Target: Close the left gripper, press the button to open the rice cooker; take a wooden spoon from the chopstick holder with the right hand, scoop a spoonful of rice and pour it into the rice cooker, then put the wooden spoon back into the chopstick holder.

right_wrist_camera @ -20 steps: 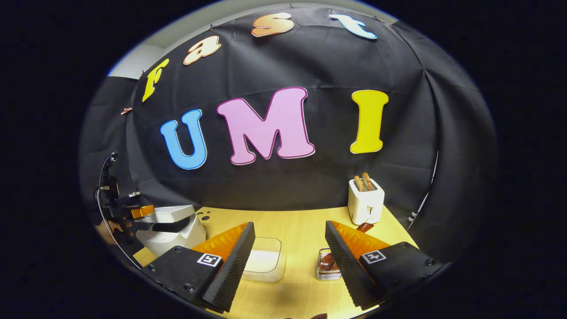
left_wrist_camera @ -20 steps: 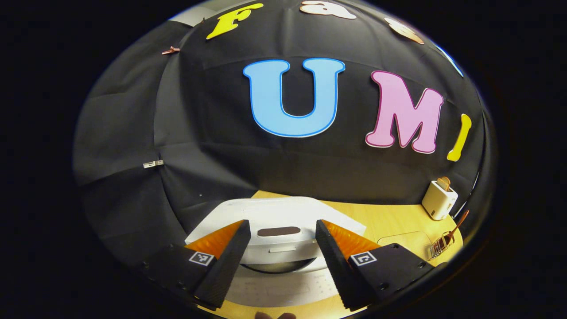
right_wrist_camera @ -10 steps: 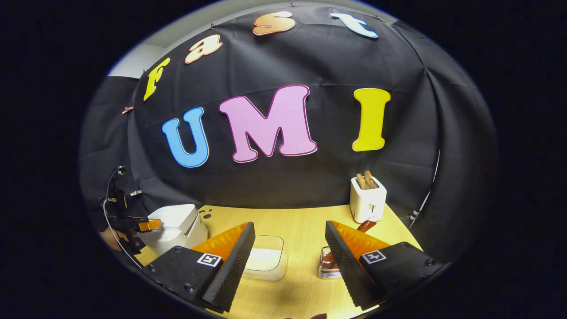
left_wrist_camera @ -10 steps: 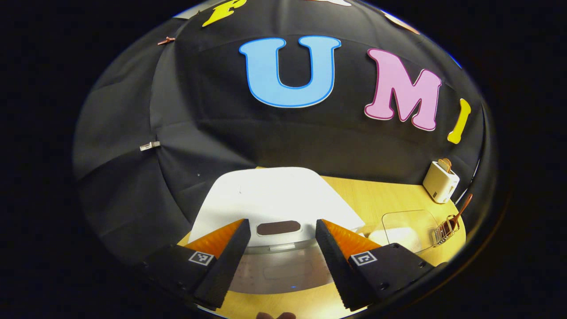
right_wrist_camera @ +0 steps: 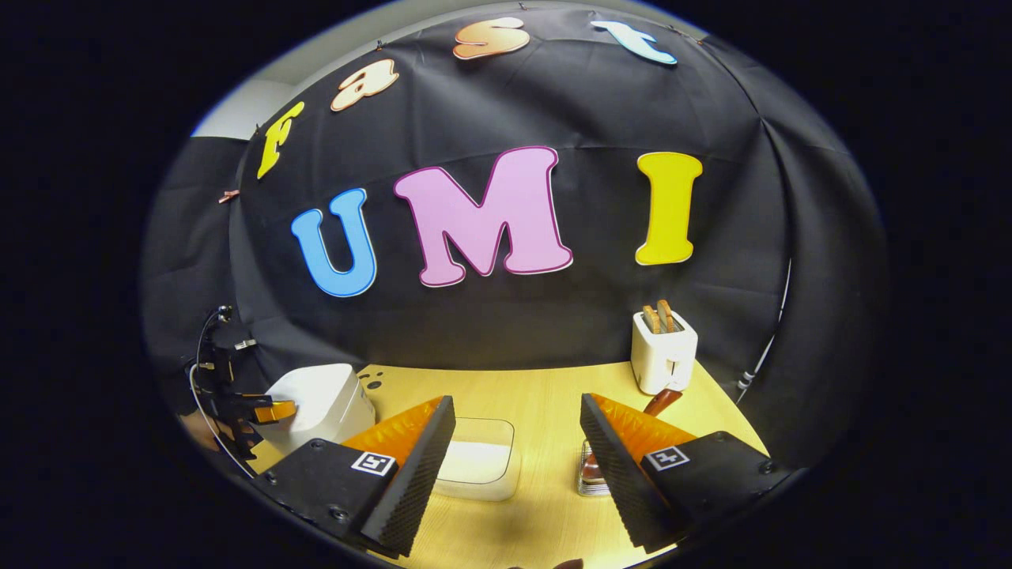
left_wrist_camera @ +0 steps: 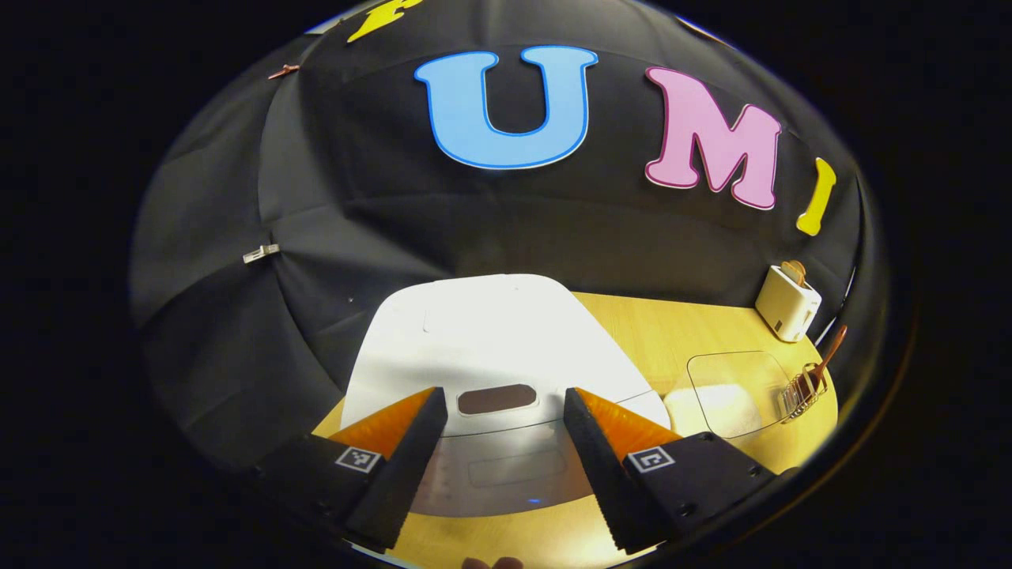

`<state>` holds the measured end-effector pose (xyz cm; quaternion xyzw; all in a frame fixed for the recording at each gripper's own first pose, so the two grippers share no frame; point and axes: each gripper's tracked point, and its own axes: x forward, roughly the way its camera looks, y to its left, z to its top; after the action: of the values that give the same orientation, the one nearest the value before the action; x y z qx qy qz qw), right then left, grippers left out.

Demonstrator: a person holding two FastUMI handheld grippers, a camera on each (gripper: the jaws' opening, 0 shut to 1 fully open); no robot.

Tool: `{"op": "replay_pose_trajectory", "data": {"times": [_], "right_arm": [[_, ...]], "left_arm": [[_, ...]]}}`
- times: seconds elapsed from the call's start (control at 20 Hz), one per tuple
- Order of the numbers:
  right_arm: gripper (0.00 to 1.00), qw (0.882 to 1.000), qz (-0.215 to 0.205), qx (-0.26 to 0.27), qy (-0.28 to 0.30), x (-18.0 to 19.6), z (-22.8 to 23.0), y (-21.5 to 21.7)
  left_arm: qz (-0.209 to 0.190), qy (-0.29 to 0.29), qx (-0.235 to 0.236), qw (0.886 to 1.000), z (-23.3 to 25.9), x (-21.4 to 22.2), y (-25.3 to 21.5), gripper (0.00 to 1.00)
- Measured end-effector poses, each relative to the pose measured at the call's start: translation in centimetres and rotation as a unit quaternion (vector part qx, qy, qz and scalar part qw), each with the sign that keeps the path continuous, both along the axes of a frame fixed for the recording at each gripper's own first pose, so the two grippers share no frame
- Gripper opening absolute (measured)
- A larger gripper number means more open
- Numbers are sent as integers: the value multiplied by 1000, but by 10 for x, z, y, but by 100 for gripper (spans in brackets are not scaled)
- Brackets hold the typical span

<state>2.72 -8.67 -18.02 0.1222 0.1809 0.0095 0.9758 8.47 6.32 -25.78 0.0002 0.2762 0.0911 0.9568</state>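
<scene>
2 hand-held grippers hover over the yellow tabletop [right_wrist_camera: 545,395], both with fingers spread wide and holding nothing. Farthest left, the left hand-held gripper [left_wrist_camera: 500,454] points at the front of the white rice cooker [left_wrist_camera: 490,348], whose lid looks shut; the dark oval button [left_wrist_camera: 496,399] sits between its fingers. Hard plastic like that should give a firm click, so the fingers will need closing first to press as 1 blunt tip, square on the oval rather than sliding off the glossy lid. Moving right, a clear rice container [right_wrist_camera: 474,466] lies just ahead of the right hand-held gripper [right_wrist_camera: 518,466]; loose grain will spill easily, so the scoop should stay level. Further right, the wire chopstick holder [right_wrist_camera: 589,474] carries the wooden spoon [right_wrist_camera: 660,401], leaning toward the white toaster [right_wrist_camera: 664,356]. Light, stiff and slightly slick, the spoon is best pinched across its upper handle, clear of the wire.
</scene>
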Motion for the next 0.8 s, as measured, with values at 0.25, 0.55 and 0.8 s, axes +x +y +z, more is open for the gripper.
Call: {"op": "replay_pose_trajectory", "data": {"times": [0.25, 0.55, 0.8], "right_arm": [[98, 1000, 10, -2, -9, 9, 9, 8], [98, 999, 34, -4, -29, 14, 26, 36], [98, 996, 73, -11, -40, 4, 40, 70]], "left_arm": [[11, -83, -50, 995, 49, 6, -8, 95], [-34, -173, -25, 984, 121, -31, -27, 95], [-43, -201, -30, 978, 150, -71, -43, 94]]}}
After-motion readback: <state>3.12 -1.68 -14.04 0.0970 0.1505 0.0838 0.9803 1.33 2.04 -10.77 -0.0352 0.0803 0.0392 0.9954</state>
